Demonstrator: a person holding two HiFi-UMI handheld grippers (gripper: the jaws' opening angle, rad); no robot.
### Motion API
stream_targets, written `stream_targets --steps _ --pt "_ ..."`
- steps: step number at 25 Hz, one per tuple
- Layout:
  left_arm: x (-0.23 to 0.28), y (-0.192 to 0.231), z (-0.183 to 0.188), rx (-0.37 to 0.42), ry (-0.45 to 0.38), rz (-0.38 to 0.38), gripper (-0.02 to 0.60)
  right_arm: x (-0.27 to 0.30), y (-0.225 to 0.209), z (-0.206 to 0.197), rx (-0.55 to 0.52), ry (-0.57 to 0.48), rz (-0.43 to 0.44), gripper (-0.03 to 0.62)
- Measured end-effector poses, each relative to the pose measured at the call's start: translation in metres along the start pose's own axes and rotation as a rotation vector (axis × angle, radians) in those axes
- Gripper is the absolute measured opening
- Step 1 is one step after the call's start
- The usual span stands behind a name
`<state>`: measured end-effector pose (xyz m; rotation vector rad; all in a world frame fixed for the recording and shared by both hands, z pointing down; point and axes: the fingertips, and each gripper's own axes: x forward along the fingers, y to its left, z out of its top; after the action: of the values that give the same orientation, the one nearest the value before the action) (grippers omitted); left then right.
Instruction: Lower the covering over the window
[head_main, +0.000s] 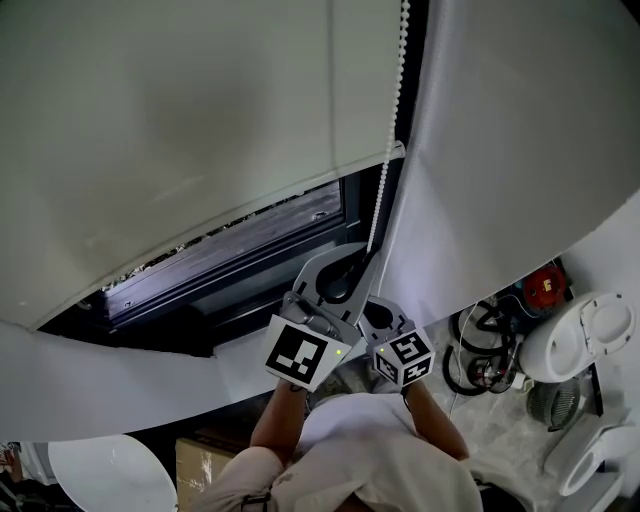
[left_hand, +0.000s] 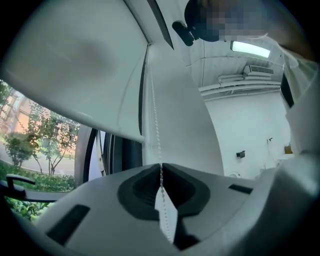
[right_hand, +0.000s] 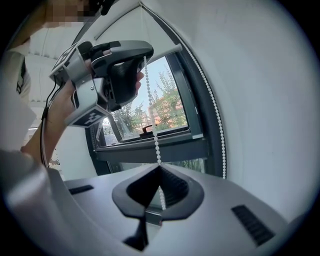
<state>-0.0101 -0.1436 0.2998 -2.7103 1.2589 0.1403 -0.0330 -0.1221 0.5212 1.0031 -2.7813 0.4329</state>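
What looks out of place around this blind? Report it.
Nothing stands out. The white roller blind hangs smooth, partway down, and the white bead chain runs straight through the left tool and the right tool, both shut on it.

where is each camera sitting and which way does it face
Left gripper view: on the left claw, shut on the bead chain, looking up at the blind.
Right gripper view: on the right claw, shut on the bead chain lower down, facing the window; left claw and hand show.
Head view: on the person's head, facing the window; both forearms show.
Shared: bead chain in all three.
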Motion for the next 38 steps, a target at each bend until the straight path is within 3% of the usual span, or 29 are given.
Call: stream_targets --steps 31,38 --pt "-0.026 -0.016 -0.127 -0.103 0.224 0.036 0.020 0.011 -0.010 -0.121 0.058 0.300 -0.018 -0.005" --pt "-0.032 -0.021 -0.154 -0.107 0.277 0.040 0.020 0.003 -0.002 -0.113 0.011 0.289 0.015 -0.003"
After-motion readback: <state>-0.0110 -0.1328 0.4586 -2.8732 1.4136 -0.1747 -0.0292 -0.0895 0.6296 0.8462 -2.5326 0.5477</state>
